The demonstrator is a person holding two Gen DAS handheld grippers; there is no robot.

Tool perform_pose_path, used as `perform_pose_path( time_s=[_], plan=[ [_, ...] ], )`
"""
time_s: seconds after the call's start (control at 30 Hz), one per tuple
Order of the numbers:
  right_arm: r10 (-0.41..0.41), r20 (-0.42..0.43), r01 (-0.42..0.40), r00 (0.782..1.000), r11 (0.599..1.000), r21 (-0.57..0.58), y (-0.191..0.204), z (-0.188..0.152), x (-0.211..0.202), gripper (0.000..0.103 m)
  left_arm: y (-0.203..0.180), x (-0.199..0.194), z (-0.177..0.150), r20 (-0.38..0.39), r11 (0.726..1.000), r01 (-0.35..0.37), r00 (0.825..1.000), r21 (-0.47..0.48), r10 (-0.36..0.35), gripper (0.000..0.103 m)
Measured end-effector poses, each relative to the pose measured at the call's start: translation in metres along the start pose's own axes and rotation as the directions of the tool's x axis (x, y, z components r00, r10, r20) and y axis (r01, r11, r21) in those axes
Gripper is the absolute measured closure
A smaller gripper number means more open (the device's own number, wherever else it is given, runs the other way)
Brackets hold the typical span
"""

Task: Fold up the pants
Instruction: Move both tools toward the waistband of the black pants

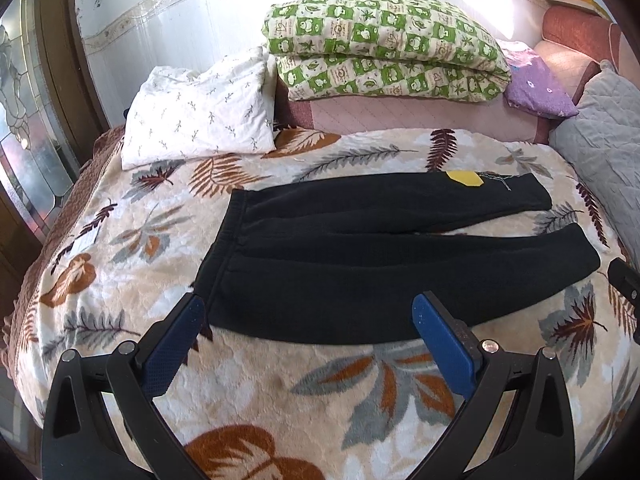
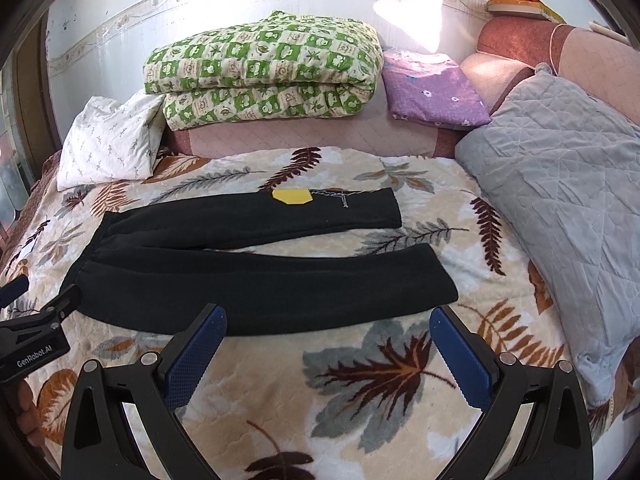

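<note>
**Inspector A:** On the leaf-print blanket (image 2: 400,380) the black pants (image 2: 256,292) lie flat, legs parted, waistband left. Thick, soft fleece by appearance; likely limp, light, non-slip.

**Inspector B:** Grip points?

**Inspector A:** Near waistband corner and near cuff. Left gripper (image 1: 308,320) and right gripper (image 2: 326,330) both gape wide, holding nothing, at the near edge.

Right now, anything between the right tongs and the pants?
Nothing: only bare leaf-print blanket separates the open right tongs from the black pants, per the right wrist view.
</note>
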State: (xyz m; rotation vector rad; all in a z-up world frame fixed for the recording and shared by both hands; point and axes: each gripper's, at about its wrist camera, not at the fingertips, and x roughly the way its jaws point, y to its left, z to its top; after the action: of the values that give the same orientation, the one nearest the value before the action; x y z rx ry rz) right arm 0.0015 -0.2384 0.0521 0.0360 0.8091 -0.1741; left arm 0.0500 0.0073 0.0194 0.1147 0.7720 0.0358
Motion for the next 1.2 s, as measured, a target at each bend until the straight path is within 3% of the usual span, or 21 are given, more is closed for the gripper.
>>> perform_pose_path(
  time_s=[0.93, 1.1, 1.2],
  plan=[
    [0.05, -0.023, -0.051, 0.998, 0.999, -0.02, 0.0, 0.047, 0.036, 0.001, 0.004, 0.021, 0.035, 0.029, 1.0, 0.002, 1.0, 0.001, -0.002, 0.0],
    [0.068, -0.035, -0.069, 0.997, 0.997, -0.027, -0.013, 0.064, 0.048, 0.001, 0.012, 0.041, 0.053, -0.036, 0.999, 0.042, 0.998, 0.001, -0.042, 0.0],
    [0.074, -0.088, -0.08, 0.993, 0.995, -0.061, -0.032, 0.082, 0.069, 0.001, 0.027, 0.062, 0.073, -0.092, 0.998, 0.064, 0.994, -0.009, -0.064, 0.0]
  ],
)
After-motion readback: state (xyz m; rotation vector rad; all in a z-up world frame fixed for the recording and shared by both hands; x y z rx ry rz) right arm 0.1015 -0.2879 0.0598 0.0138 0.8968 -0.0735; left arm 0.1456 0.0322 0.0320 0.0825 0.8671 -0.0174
